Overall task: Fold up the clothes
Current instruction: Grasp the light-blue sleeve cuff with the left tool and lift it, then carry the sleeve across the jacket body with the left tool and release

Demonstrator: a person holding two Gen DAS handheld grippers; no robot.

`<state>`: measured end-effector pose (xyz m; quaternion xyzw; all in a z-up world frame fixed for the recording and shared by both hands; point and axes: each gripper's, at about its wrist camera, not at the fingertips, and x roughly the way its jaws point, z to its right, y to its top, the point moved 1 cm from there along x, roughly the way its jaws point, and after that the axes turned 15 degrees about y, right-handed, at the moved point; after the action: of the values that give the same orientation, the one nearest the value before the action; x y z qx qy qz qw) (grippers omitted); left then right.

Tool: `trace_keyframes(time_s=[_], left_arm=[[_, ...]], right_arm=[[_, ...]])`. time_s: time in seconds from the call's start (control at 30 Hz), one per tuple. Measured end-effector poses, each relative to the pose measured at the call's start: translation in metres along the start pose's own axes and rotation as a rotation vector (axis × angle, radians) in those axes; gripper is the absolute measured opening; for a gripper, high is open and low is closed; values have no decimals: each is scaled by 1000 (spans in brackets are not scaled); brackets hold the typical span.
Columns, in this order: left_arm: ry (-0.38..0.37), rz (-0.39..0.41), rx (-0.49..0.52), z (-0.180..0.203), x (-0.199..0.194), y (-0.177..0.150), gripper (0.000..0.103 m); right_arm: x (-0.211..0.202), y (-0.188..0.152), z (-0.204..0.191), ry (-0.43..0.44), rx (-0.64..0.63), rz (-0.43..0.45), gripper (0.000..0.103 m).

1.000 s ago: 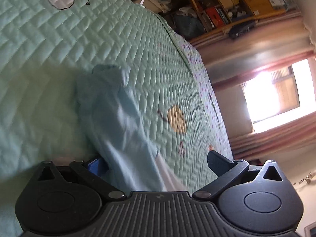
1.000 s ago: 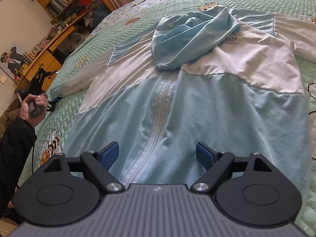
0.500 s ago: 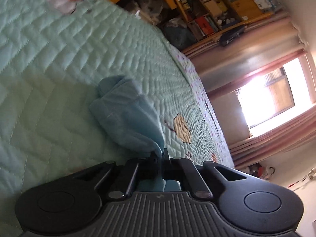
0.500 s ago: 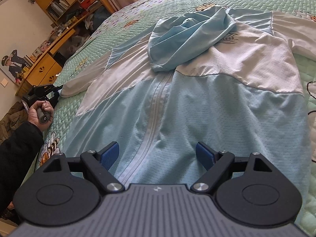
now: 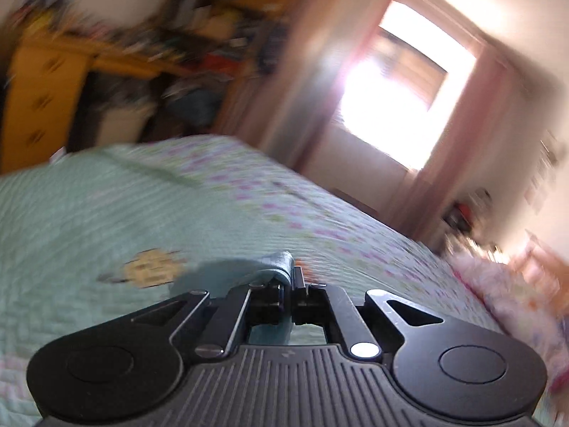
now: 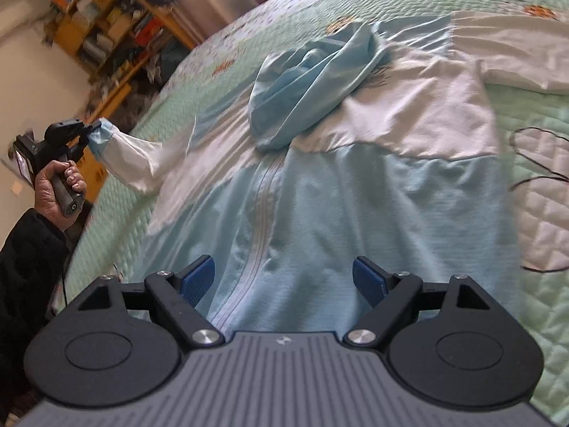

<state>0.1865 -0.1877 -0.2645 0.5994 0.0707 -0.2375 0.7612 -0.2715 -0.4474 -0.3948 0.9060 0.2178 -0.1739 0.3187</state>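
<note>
Jacket (image 6: 355,192), blue and white, lies spread flat on the green bed cover (image 6: 533,124), zipper (image 6: 263,213) side up. Its blue hood (image 6: 306,85) sits bunched on the chest, near the middle of the bed.

We hold the left gripper (image 5: 292,277) up in the air, near the left edge of the bed. Its fingers are squeezed together on the blue cuff (image 6: 101,138) of one sleeve (image 6: 135,156). In the right wrist view we see that sleeve lifted off the cover, white and stretched out from the jacket to the left gripper (image 6: 87,131). Our hand (image 6: 58,188) grips the handle, and a black coat sleeve (image 6: 25,249) covers the arm. In the left wrist view a small bit of blue cloth pokes out between the closed fingers. That view is very blurry.

We hold the right gripper (image 6: 284,277) over the bottom part of the jacket, close to the near edge of the bed. Its fingers (image 6: 197,277) are wide apart and hold nothing. The zipper runs up between them.

The other white sleeve (image 6: 526,67) lies flat toward the right edge of the bed. Yellow shelves (image 6: 106,25) full of things stand past the far left corner. A bright window (image 5: 398,99) shows in the left wrist view.
</note>
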Motion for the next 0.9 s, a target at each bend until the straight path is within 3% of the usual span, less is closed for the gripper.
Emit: trace_keyframes(time_s=[0.1, 0.17, 0.3, 0.43, 0.53, 0.6, 0.63, 0.7, 0.73, 0.77, 0.9], left_arm=[[-10, 43, 247, 97, -22, -25, 3], [-23, 70, 438, 159, -33, -59, 3], [-86, 73, 774, 264, -53, -161, 3], [-67, 115, 1089, 323, -67, -260, 4], [-57, 167, 1213, 330, -83, -289, 10], [-52, 203, 1287, 333, -94, -306, 20], [-49, 221, 1324, 334, -99, -314, 31], [-44, 257, 1398, 337, -110, -331, 63], [-41, 275, 1435, 338, -116, -339, 87], [-38, 293, 1471, 340, -121, -347, 98], [-40, 374, 1610, 347, -144, -379, 98]], right_arm=[[-21, 4, 11, 39, 49, 55, 85], [-36, 6, 16, 66, 58, 89, 85], [-65, 11, 28, 105, 55, 139, 85], [-94, 14, 47, 108, 84, 191, 85], [-114, 16, 61, 103, 100, 231, 85], [-121, 17, 70, 99, 115, 251, 86], [-124, 18, 74, 97, 123, 261, 86], [-126, 17, 82, 97, 146, 270, 86], [-125, 16, 85, 101, 158, 273, 86], [-124, 16, 86, 104, 168, 274, 86], [-120, 15, 86, 118, 170, 260, 86]])
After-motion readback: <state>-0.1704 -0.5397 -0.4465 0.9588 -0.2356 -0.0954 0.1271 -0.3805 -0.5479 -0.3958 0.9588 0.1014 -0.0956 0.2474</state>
